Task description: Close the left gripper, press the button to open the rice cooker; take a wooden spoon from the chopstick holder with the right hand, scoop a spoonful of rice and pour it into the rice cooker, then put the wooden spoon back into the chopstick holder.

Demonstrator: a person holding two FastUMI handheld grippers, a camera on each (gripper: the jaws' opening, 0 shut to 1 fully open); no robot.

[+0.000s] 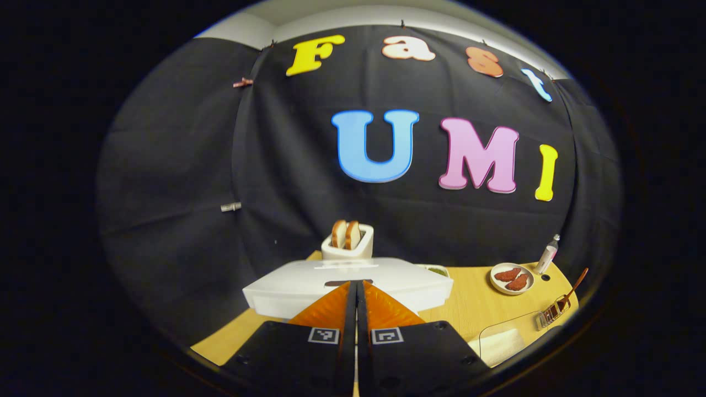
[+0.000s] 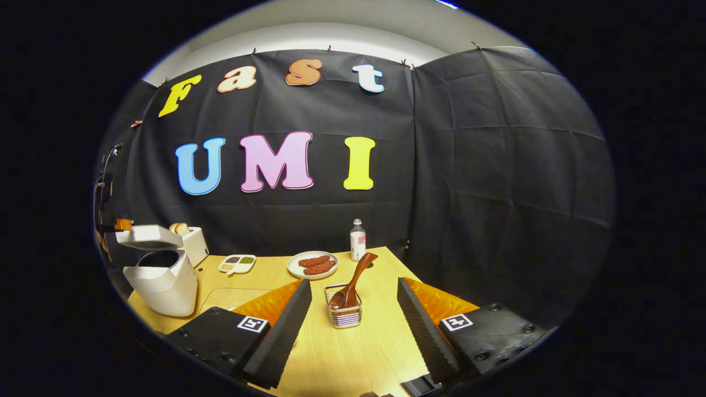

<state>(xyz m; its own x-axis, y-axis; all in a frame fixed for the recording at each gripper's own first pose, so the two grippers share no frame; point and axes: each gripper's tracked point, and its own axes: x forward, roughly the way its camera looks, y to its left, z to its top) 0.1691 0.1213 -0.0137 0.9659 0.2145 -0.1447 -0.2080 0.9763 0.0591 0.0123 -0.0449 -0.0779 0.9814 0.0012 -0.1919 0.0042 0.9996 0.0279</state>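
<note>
Left tool (image 1: 356, 286): fingers pressed together, nothing between them, tips just above the rice cooker (image 1: 347, 286) lid near its dark button (image 1: 347, 283). In the right gripper view the lid stands raised, the pot open at the table's (image 2: 353, 353) left edge.

Right tool (image 2: 354, 314): spread wide, empty, hovering over the table. Between its fingers, farther off, the wire chopstick holder (image 2: 346, 314) with the wooden spoon (image 2: 356, 278) leaning in it, bowl down, handle tilted up right.

Behind: toaster (image 2: 190, 242) with bread, divided dish of grains (image 2: 237, 263), plate of sausages (image 2: 312, 265), small bottle (image 2: 358, 240). A clear container (image 1: 499, 344) near the holder in the left gripper view.
</note>
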